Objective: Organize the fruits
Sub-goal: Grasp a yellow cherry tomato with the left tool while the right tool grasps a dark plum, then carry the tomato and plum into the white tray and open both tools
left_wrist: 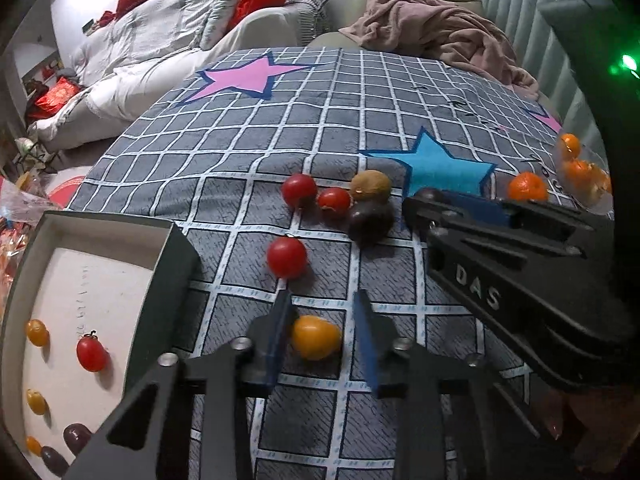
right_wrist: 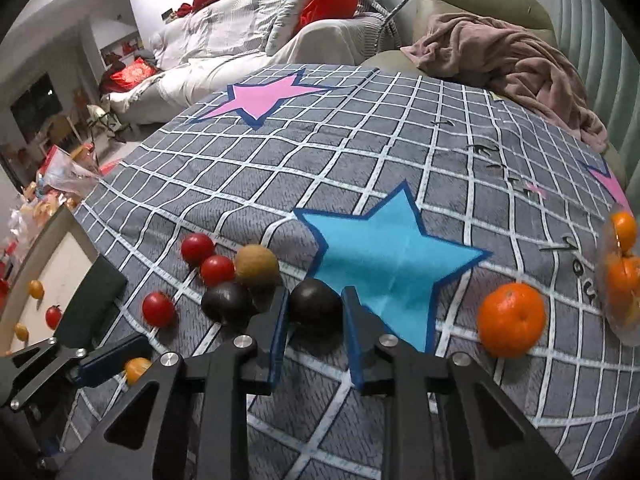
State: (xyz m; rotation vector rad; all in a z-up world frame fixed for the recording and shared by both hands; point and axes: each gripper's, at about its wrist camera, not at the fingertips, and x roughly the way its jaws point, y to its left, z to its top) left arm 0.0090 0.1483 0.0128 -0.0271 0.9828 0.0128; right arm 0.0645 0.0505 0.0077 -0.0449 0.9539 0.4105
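- Fruits [right_wrist: 217, 270] lie loose on the grid-patterned cloth [right_wrist: 400, 140], most of them near its front edge; others are already in containers at the left and right edges.
- Central cluster: three red cherry tomatoes [left_wrist: 299, 190], a kiwi [left_wrist: 371, 186] and a dark purple fruit [left_wrist: 370, 222]. The kiwi touches the dark fruit, and one tomato sits apart, nearer the front.
- Left gripper [left_wrist: 323, 294]: the jaws straddle a yellow cherry tomato [left_wrist: 316, 338] resting on the cloth near the front edge. One pad touches it, a sliver of cloth shows at the other, so the jaws are not yet clenched.
- Right gripper [right_wrist: 316, 292]: the jaws are clenched on a second dark purple fruit [right_wrist: 316, 306], which rests on the cloth at the lower left point of the blue star [right_wrist: 392, 248], just right of the cluster.
- Mandarin [right_wrist: 512, 320]: alone on the cloth, right of the blue star, toward the right edge.
- Clear container [right_wrist: 618, 320]: at the right edge, holding more mandarins [right_wrist: 624, 228].
- Open box [left_wrist: 172, 280]: at the left front corner, dark outside and white inside. It holds small yellow tomatoes [left_wrist: 37, 332], one red tomato [left_wrist: 92, 354] and two dark fruits [left_wrist: 76, 436], all lying apart.
- Pink blanket [right_wrist: 520, 68]: bunched at the far right corner.
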